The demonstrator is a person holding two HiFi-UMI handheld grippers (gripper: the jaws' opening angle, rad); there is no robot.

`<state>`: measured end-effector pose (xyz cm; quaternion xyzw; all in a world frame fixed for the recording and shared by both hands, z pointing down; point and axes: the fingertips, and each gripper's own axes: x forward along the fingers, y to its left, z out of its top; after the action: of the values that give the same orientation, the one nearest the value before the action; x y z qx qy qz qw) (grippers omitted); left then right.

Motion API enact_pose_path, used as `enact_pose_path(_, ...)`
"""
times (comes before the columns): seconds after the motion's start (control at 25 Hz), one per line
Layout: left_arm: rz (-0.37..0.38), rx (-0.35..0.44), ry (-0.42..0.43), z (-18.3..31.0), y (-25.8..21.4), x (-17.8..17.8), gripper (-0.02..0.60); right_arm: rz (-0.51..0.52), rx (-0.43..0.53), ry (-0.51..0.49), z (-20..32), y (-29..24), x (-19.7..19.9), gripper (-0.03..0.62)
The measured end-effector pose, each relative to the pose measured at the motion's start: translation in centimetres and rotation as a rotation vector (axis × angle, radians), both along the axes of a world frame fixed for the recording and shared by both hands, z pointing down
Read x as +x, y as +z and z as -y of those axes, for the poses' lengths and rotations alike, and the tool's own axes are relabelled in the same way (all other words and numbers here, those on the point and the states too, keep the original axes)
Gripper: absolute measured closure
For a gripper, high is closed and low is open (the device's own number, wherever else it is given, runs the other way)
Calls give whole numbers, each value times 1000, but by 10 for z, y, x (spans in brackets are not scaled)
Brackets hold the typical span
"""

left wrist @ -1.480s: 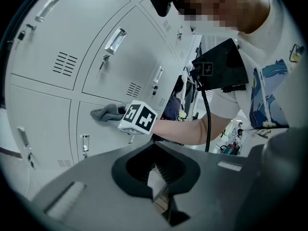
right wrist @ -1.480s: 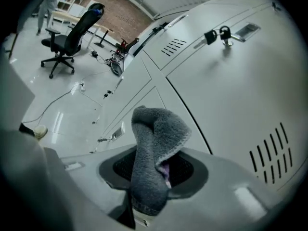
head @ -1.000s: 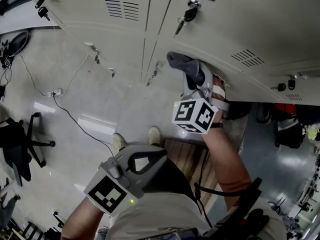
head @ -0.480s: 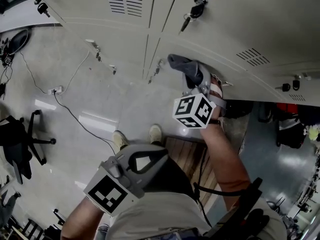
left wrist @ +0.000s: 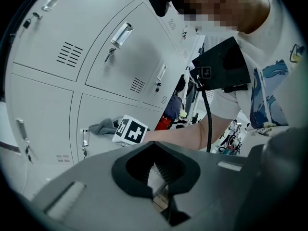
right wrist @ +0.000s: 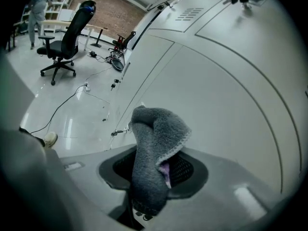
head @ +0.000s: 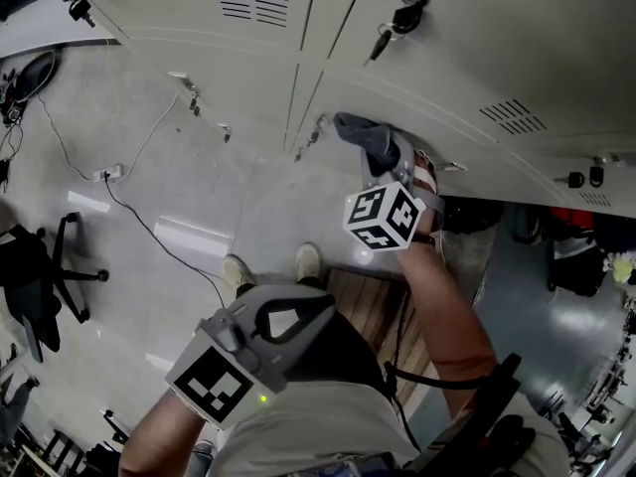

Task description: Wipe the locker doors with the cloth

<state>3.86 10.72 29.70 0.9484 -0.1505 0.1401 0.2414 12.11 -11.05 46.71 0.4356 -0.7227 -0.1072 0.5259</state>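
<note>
A dark grey cloth [head: 366, 139] hangs bunched from my right gripper [head: 386, 159], which is shut on it and holds it up against a lower grey locker door [head: 467, 157]. Seen from the right gripper view, the cloth [right wrist: 154, 148] folds over between the jaws of the right gripper [right wrist: 154, 174], its top right at the door [right wrist: 226, 119]. My left gripper [head: 283, 324] hangs low by the person's waist, away from the lockers, shut and holding nothing. From the left gripper view [left wrist: 161, 186], the cloth [left wrist: 103, 126] and the right gripper's marker cube [left wrist: 131, 130] show in front of the lockers.
Keys [head: 397, 18] hang in the locks of the upper doors, and small handles [head: 313, 132] stick out along the lower row. An office chair [head: 40, 286] and a floor cable [head: 149, 237] lie to the left. A wooden board [head: 368, 306] lies beside the person's shoes.
The right gripper with the cloth has shifted slightly along the locker door. The left gripper has stayed where it was.
</note>
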Motion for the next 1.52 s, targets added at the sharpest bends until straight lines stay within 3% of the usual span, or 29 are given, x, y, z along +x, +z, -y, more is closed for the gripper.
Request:
enact_pose_path(0.48,3,-25,-9,4,11,-6,578,32,-147,69,3,76,-1,447)
enact_pose_path(0.72,12,-36,-23,8,17,-13,578,121,-260,161,2,119,1,447)
enact_pose_path(1.04,19,-42,-29,9,21,-20,578,110,-350,197,1,162,5,447)
enact_pose_path(1.2,11,-31,-31,9,17,-23,578,130,-332,195,-6,143,3,447)
enact_pose_path(1.52,-4,12,-11,8,0,-25,578,236,-149,165,-17,14,-2,447)
